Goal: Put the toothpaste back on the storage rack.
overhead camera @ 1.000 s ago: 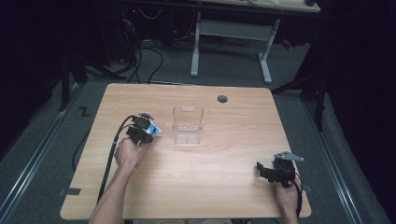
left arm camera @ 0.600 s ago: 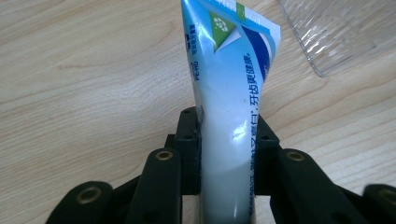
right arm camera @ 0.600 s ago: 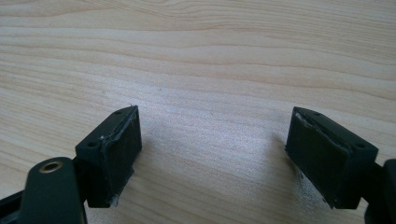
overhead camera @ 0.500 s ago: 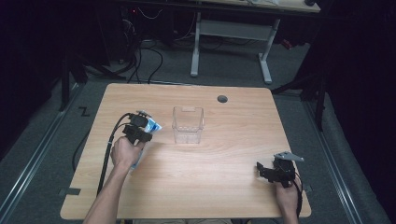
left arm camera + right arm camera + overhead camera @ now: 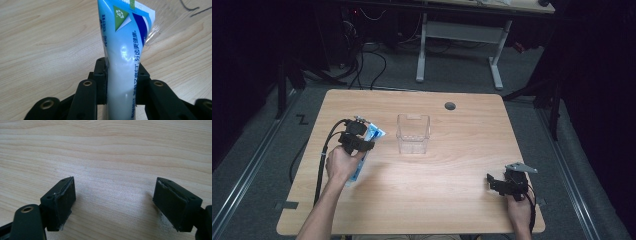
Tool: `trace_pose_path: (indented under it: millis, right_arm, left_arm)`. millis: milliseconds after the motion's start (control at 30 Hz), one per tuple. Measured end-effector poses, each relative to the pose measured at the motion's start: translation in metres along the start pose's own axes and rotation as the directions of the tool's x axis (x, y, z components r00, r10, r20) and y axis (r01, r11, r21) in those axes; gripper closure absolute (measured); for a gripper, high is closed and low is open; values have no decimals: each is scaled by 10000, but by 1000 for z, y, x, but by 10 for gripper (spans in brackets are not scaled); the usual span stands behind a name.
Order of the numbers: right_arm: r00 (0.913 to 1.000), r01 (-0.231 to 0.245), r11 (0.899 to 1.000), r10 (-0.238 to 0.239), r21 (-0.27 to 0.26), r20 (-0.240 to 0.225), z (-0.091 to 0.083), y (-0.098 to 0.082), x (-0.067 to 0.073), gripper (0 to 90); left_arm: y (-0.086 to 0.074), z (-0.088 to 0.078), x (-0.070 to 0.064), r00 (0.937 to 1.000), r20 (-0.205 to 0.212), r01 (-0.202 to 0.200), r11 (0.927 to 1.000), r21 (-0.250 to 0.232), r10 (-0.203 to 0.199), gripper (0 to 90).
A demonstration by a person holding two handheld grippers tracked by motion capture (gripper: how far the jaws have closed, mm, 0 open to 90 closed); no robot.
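The left claw (image 5: 122,75) is clamped on a soft white-and-blue plastic toothpaste tube (image 5: 125,50), its two black pads pressing the tube's body from either side. In the high view the tube (image 5: 371,137) sits in that claw (image 5: 362,142) over the left half of the pale wooden counter (image 5: 437,200), just left of a clear, square, open-topped plastic container (image 5: 413,133) standing near the counter's middle, toward the far edge. The right claw (image 5: 113,202) hangs with its jaws spread wide and nothing between them, near the counter's near right corner (image 5: 502,184).

The likely aim is to drop the tube into the container, and several things could spoil that. The tube is soft and glossy, so the pads may squeeze it out of shape or let it slide through the grip if the hand tilts. The container looks light, and a long tube brought in low could catch its rim and shove or tip it. With the right claw well apart from it, nothing steadies the container.

The left gripper view gives the grip itself: the pads on the tube's body, the flat crimped end pointing away, and printed lettering. The high view gives what that close view cannot: how tube, container and right claw lie relative to one another across the counter, and the small round hole (image 5: 450,106) near the far edge.
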State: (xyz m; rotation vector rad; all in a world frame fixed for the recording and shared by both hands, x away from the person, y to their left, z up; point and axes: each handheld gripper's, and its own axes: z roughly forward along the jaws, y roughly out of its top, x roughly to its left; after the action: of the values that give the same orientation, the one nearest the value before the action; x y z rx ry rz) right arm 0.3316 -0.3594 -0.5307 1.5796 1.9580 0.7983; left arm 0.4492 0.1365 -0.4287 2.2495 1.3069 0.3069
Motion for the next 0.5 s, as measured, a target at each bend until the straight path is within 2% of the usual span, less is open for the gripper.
trace_pose_path:
  millis: [300,367,400,500]
  right_arm:
    - [10000,14,10000,-14,-7,-2,0,0,0,181]
    - [10000,11,10000,-11,-4,-2,0,0,0,181]
    - [10000,17,10000,-17,-6,-5,0,0,0,182]
    - [10000,7,10000,-7,-2,-14,0,0,0,181]
  left_arm:
    - [10,-17,-13,9990,225,-372,9981,-494,384,712]
    - [13,-19,-17,9985,151,-519,9972,-537,527,712]
    - [17,-20,-22,9972,38,-742,9960,-497,745,711]
    - [22,-20,-26,9960,50,-889,9942,-614,893,712]
